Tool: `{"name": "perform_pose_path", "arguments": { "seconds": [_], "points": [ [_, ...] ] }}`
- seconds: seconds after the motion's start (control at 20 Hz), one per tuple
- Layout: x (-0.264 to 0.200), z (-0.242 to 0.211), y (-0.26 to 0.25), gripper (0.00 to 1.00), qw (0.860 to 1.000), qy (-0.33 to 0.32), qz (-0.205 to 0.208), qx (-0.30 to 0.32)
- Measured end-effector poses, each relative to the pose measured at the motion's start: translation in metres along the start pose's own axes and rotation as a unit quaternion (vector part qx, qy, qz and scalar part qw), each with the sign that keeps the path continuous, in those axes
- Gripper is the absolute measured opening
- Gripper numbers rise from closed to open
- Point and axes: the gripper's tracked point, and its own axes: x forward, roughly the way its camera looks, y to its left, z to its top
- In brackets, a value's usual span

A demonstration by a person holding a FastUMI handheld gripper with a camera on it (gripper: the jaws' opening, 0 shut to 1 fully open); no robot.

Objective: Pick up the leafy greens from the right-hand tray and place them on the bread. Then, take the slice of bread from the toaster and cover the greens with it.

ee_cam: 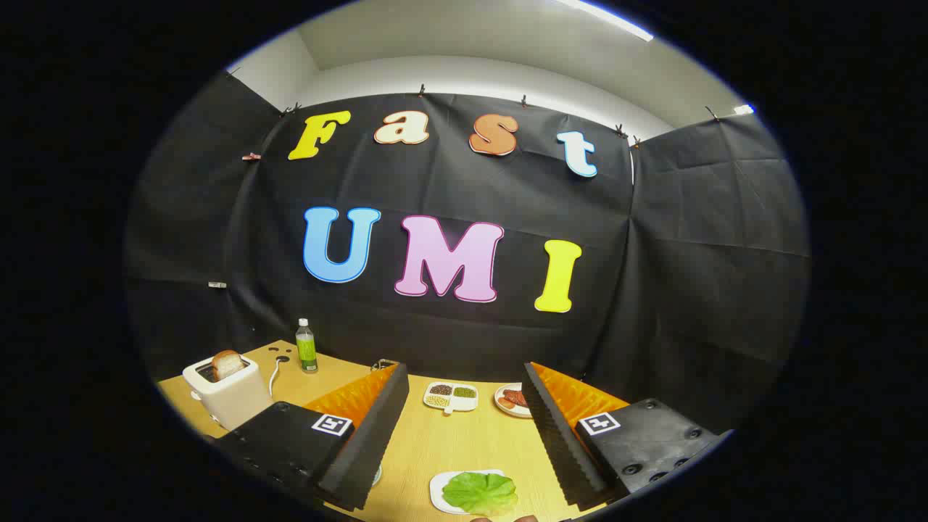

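Tongs (464,435) spread wide, empty, above the bench (435,442). Greens (480,493) lie on their tray (437,489) at the near edge, between the fingers; descend centred, then close gently on the leaf.

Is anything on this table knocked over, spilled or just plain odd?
Nothing stands out. The bread slice stands in the toaster, the bottle is upright, and the leafy greens lie on their tray between the open gripper fingers.

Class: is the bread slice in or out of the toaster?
In: the bread slice stands in the toaster slot, top protruding. The tongs are open, holding nothing.
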Motion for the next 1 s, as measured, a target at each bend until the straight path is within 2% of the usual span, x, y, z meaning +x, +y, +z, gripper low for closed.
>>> {"name": "perform_pose_path", "arguments": {
  "seconds": [0.45,1.0],
  "points": [
    [0.011,-0.008,-0.007,0.97,1.0,0.011,0.01,0.01],
    [0.012,-0.018,-0.029,0.97,1.0,0.024,0.001,0.002]
  ]
}}
